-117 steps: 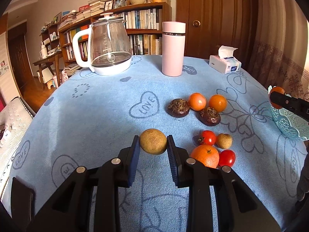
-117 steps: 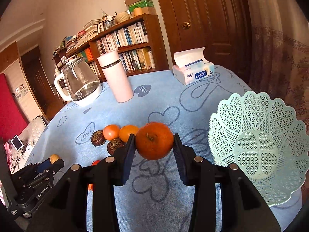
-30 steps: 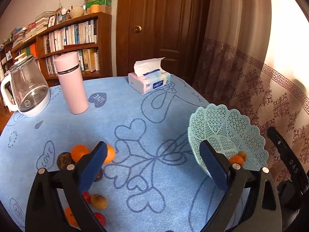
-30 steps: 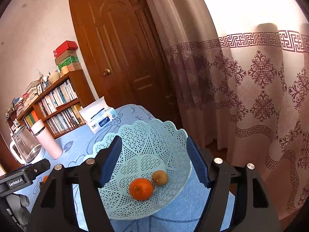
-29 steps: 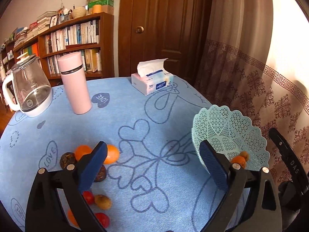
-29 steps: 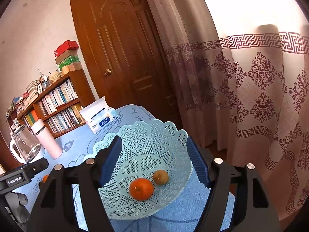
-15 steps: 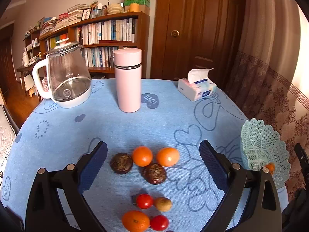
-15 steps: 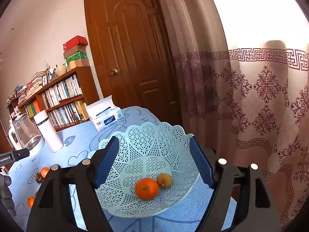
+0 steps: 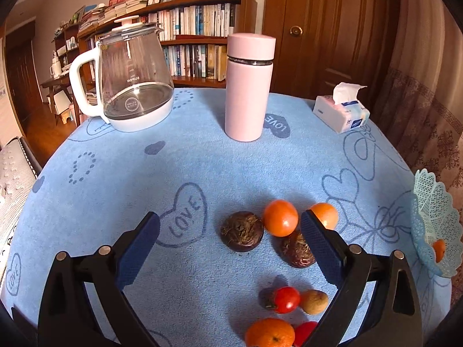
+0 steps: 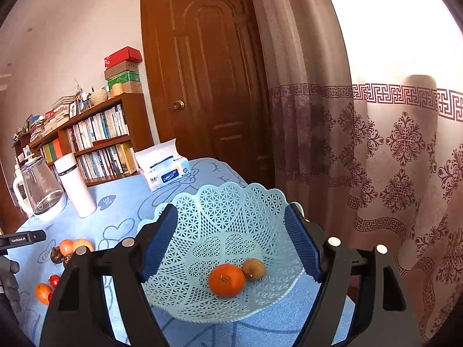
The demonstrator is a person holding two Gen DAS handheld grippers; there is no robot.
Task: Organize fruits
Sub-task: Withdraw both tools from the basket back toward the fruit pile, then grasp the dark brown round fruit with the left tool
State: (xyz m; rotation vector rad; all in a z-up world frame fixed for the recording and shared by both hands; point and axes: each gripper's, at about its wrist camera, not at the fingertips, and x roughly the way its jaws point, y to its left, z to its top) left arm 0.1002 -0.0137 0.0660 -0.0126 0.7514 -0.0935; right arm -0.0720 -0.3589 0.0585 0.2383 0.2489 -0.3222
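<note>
So the left tool (image 9: pixel 230 231) was spread wide with nothing in it, tilted down over the loose fruit on the blue desk (image 9: pixel 115 190). Closest to it sat a big orange (image 9: pixel 269 334) with a red tomato (image 9: pixel 285 299) and a small brown fruit (image 9: pixel 314 301) just behind, all low between the fingers. A bit further out were two dark rough-skinned fruits (image 9: pixel 242 231), and behind those two smaller oranges (image 9: pixel 280 217), one half hidden by the right finger. Over on the right side, the right tool (image 10: pixel 230 241) was also released and empty; its jaws had just been opening, and it pointed nearly level at the pale green lattice basket (image 10: pixel 225 202) at the desk edge. In that basket lay an orange (image 10: pixel 226 280) touching a brown fruit (image 10: pixel 253 269), both low between the fingers. Far back stood a pink flask (image 9: pixel 248 86), a glass kettle (image 9: pixel 130 78) and a tissue pack (image 9: pixel 343 112).
</note>
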